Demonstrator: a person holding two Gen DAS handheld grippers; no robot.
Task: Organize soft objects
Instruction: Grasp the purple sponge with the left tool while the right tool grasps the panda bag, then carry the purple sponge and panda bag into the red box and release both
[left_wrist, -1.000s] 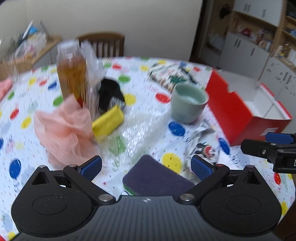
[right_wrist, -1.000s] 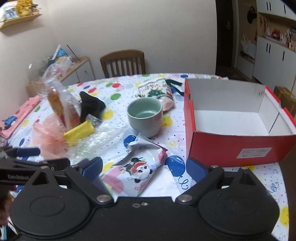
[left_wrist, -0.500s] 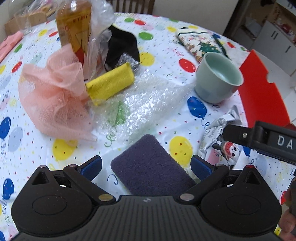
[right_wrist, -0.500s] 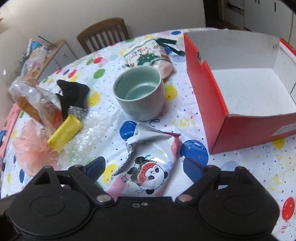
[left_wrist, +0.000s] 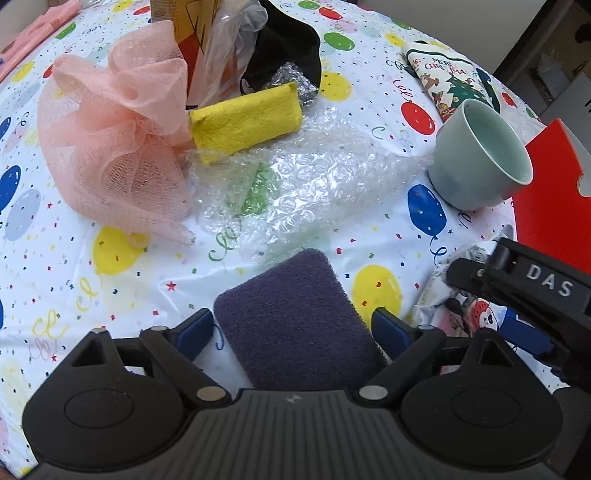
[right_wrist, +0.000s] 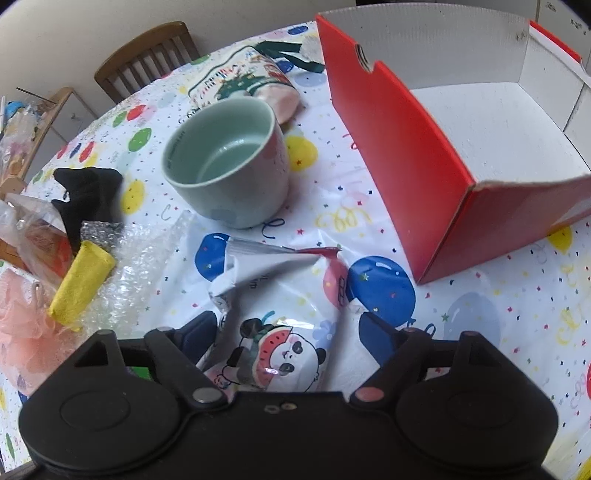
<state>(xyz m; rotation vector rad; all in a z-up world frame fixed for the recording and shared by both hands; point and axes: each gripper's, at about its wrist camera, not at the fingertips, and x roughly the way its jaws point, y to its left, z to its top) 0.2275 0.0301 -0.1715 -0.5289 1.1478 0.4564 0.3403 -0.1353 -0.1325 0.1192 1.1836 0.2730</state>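
A dark purple sponge (left_wrist: 295, 317) lies on the balloon-print tablecloth between the open fingers of my left gripper (left_wrist: 293, 328), which is low over it. A pink mesh puff (left_wrist: 110, 147), a yellow sponge (left_wrist: 245, 122), bubble wrap (left_wrist: 295, 184) and a black cloth (left_wrist: 284, 55) lie beyond. My right gripper (right_wrist: 286, 332) is open around a panda-print soft pouch (right_wrist: 284, 317) lying on the table. It also shows at the right of the left wrist view (left_wrist: 524, 291). An open red box (right_wrist: 443, 147) stands to the right.
A pale green cup (right_wrist: 229, 162) stands behind the pouch, close to the box. A Christmas-print bag (right_wrist: 247, 81) lies further back. A bagged bottle (left_wrist: 207, 40) stands behind the puff. A wooden chair (right_wrist: 147, 59) is at the table's far side.
Both grippers have moved down and forward. The left now straddles the purple sponge and the right straddles the panda pouch. Both stay open.
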